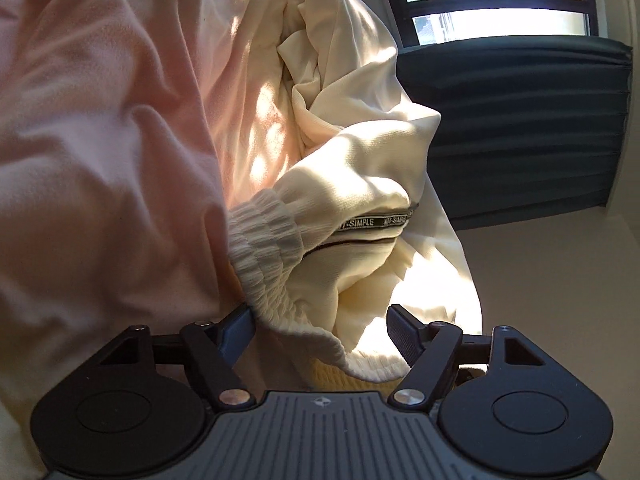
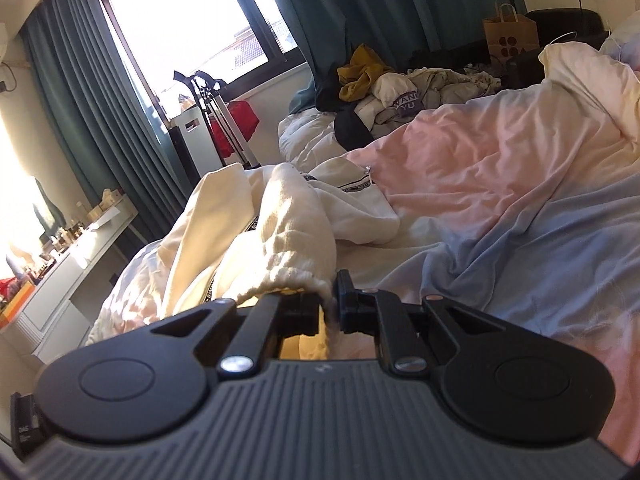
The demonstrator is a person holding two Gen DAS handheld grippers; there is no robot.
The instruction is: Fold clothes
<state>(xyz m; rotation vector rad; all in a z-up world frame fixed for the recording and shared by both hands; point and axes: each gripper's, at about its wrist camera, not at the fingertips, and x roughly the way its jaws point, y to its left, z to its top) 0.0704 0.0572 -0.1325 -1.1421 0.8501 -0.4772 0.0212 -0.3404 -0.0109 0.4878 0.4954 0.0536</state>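
- Cream garment [image 1: 360,152]: crumpled, lying on pink bedding [image 1: 100,140]; ribbed elastic band [image 1: 272,248] bunched near the lens in the left wrist view; black tape [image 1: 376,222] printed "SIMPLE" runs along one seam; sunlight patches across the folds
- Left gripper [image 1: 322,330]: jaws spread wide; ribbed band lies between the fingers, touching the left finger [image 1: 238,330], clear of the right one; nothing clamped
- Right gripper [image 2: 329,312]: jaws drawn close, pinching a ribbed edge of the same garment [image 2: 288,216]; cloth rises from the pinch and trails away over the bed
- Bedding, right wrist view: pink section [image 2: 480,160] beside a pale blue section [image 2: 560,240], both wrinkled
- Clothes pile [image 2: 400,92]: mustard, white and grey pieces heaped beyond the bedding, well apart from the garment
- Teal curtains [image 2: 80,100] either side of a bright window [image 2: 180,20]
- Paper bag [image 2: 510,36]: brown, with handles, upright at the far wall
- White desk [image 2: 72,256]: at the left, crowded with small bottles, too small to identify
- Red item [image 2: 236,124] below the window, kind unclear
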